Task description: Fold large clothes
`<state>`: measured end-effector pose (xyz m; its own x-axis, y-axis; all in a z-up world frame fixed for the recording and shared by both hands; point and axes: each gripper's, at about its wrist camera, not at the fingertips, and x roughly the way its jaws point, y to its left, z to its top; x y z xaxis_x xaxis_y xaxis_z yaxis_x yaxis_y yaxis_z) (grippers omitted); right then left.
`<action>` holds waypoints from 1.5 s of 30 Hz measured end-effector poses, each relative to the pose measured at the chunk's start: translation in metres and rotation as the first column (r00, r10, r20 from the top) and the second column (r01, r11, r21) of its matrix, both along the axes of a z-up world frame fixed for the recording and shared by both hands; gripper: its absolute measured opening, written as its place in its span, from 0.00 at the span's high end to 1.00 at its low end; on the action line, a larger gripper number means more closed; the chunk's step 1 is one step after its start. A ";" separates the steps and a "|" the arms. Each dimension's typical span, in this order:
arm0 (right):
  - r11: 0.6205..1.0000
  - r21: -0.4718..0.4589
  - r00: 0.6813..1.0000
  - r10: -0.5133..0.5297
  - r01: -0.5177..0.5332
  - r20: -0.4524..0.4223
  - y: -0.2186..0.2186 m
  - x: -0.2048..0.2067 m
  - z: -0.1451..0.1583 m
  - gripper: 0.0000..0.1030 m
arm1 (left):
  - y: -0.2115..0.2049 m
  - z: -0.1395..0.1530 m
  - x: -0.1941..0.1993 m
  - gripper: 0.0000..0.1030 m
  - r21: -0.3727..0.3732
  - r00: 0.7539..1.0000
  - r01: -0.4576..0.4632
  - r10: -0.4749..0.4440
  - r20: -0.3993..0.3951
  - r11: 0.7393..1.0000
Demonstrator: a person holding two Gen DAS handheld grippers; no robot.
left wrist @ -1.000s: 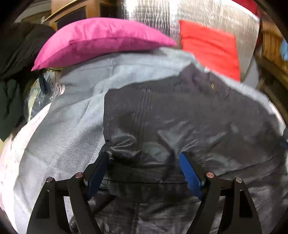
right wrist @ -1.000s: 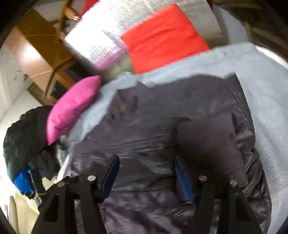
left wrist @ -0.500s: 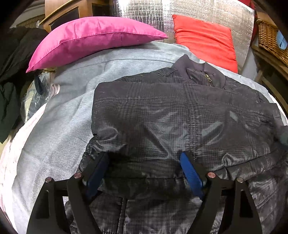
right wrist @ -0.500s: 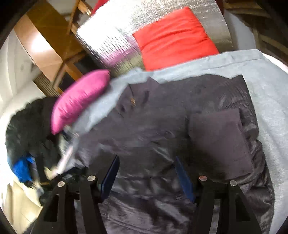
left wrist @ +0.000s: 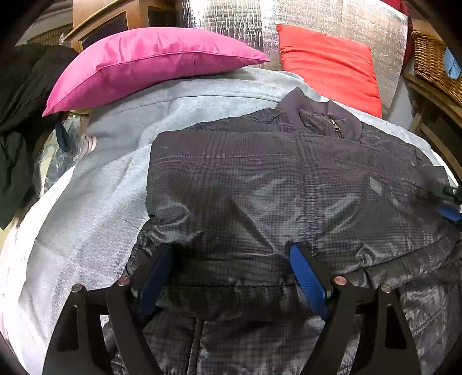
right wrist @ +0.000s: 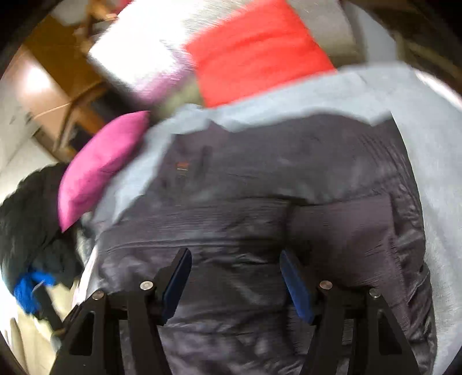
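Note:
A dark grey padded jacket (left wrist: 274, 187) lies spread front-up on a light grey blanket (left wrist: 95, 219), collar and zip pull toward the far end. Its left sleeve is folded across the chest. My left gripper (left wrist: 231, 259) is open and empty, fingers low over the jacket's lower left part. In the right wrist view, which is blurred, the same jacket (right wrist: 274, 202) fills the middle and my right gripper (right wrist: 235, 265) is open and empty above its lower part. A folded sleeve cuff (right wrist: 340, 239) lies at the right. The right gripper's tip shows in the left wrist view (left wrist: 450, 202).
A pink cushion (left wrist: 150, 63) and a red cushion (left wrist: 329, 63) lie at the far end against a silver foil panel (left wrist: 303, 17). Dark clothes (left wrist: 20, 101) are piled at the left. A wicker basket (left wrist: 433, 63) stands at the right.
The left view has steadied and drawn back a little, showing the whole collar. The right gripper swung sideways and its view is blurred. Both stay open.

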<state>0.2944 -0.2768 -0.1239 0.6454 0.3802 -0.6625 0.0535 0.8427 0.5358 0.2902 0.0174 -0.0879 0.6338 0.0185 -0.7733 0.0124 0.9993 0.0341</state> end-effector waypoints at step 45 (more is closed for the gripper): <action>0.604 -0.505 0.764 0.613 -0.617 -0.201 0.389 0.123 0.045 0.34 | 0.110 -0.026 -0.006 0.64 -0.486 0.999 -0.014 -0.004 -0.036 0.874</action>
<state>0.4176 0.1126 -0.0792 0.3830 0.2876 -0.8778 -0.5799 0.8146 0.0139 0.2843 0.1275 -0.1137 0.6076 -0.3619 -0.7070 -0.0005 0.8900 -0.4560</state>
